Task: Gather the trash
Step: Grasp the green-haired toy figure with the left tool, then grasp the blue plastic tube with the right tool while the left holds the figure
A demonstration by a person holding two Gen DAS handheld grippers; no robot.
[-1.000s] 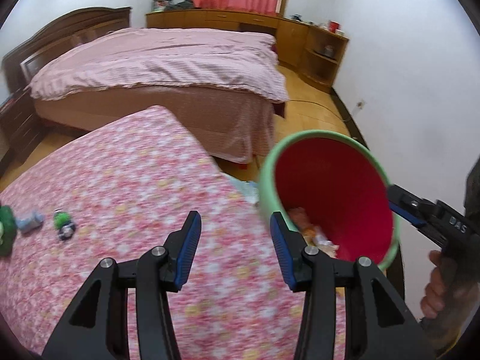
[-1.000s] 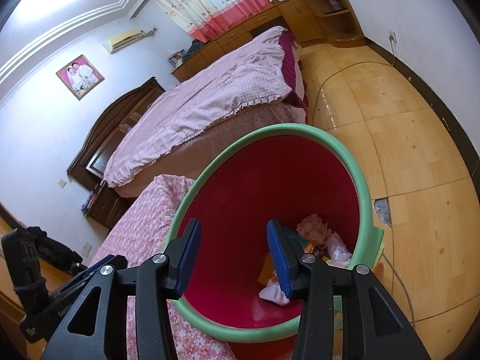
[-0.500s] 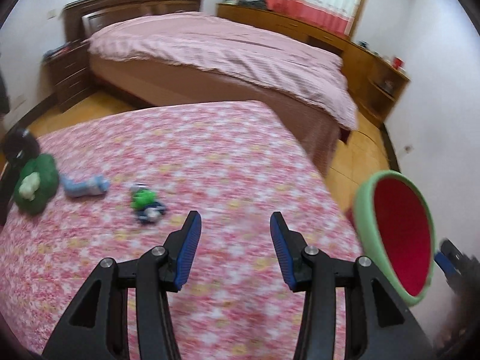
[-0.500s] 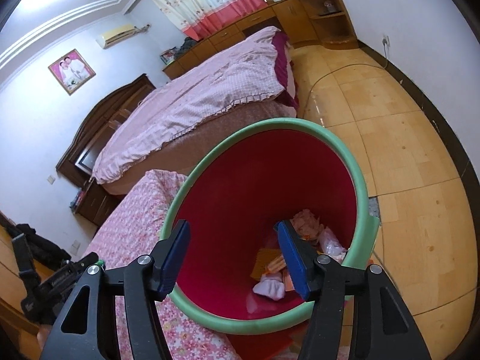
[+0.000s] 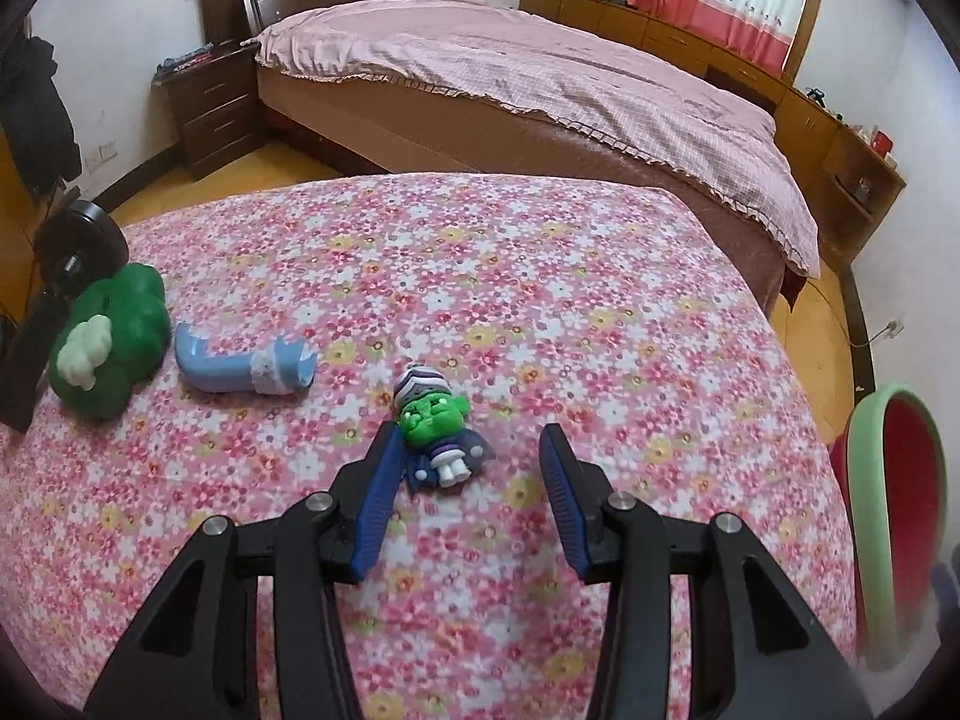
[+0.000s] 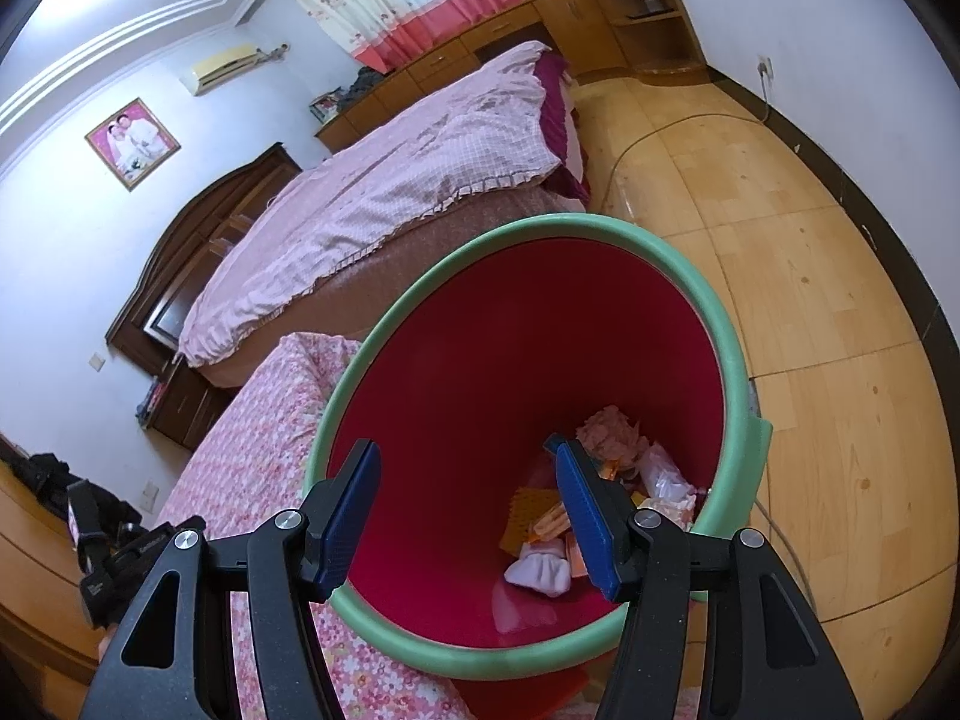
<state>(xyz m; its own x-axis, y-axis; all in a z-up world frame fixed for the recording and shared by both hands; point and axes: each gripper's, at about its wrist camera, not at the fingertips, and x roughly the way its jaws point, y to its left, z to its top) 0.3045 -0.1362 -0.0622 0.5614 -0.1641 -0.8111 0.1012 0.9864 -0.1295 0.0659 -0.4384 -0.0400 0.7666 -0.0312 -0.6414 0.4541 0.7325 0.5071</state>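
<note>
A small green-faced figurine point(image 5: 435, 420) lies on the pink floral tablecloth point(image 5: 600, 330), just ahead of my left gripper point(image 5: 469, 429). It lies close by the left fingertip, and the gripper is open and apart from it. Further left lie a light-blue tube piece point(image 5: 240, 366) and a green soft toy point(image 5: 114, 336). The red bin with a green rim point(image 6: 729, 330) stands beside the table and holds crumpled paper and wrappers point(image 6: 606, 438). My right gripper point(image 6: 465, 447) hangs open over the bin's mouth with nothing between its pads. The bin's rim point(image 5: 864, 480) also shows at the right edge of the left wrist view.
A large bed with a pink cover point(image 5: 540, 72) stands beyond the table, with a dark nightstand point(image 5: 210, 108) to its left. Wooden cabinets point(image 5: 690, 42) line the far wall. A black round object point(image 5: 78, 240) sits at the table's left edge. A cable runs across the wooden floor point(image 6: 810, 300).
The left gripper has swung away from the bin toward the toys on the table, and the figurine now lies just ahead of its fingers. The right jaws have widened over the bin.
</note>
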